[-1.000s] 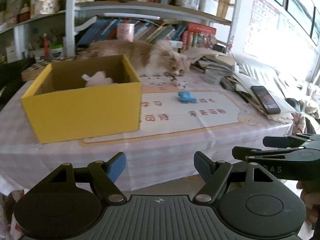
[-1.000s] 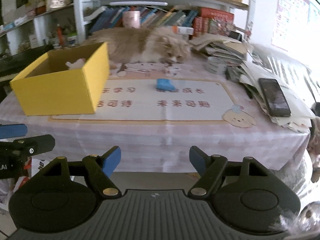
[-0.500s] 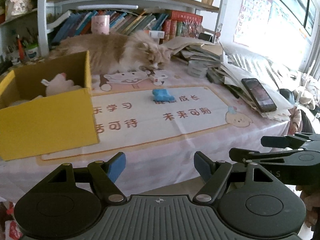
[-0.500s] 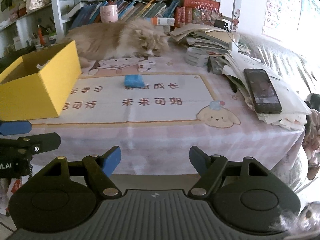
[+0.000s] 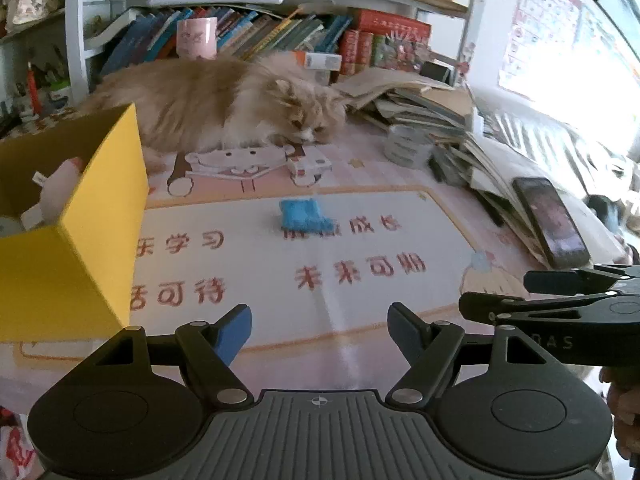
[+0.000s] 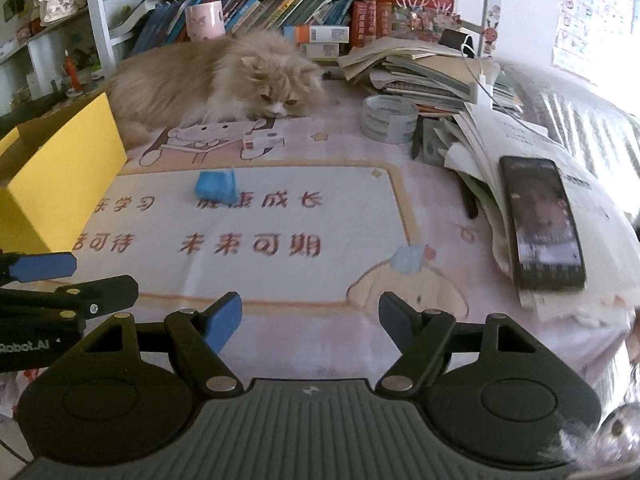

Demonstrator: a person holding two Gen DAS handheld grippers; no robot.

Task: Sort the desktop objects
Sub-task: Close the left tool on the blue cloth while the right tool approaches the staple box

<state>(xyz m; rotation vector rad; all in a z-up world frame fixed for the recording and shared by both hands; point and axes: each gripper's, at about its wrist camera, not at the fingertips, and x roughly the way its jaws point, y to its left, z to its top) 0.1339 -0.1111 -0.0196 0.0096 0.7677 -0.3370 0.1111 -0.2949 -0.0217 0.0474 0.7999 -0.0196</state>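
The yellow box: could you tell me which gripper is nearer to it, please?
Left. The left gripper hovers open just right of the yellow box; the right gripper, also open, sits farther right, beyond it.

Blown-out window glare right, fisheye-warped edges

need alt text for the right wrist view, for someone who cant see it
The open right tongs hover empty over a pink desk mat, facing a small blue object lying on it. A fluffy tan cat lies behind it, a yellow box stands at left, and a phone rests on papers at right.
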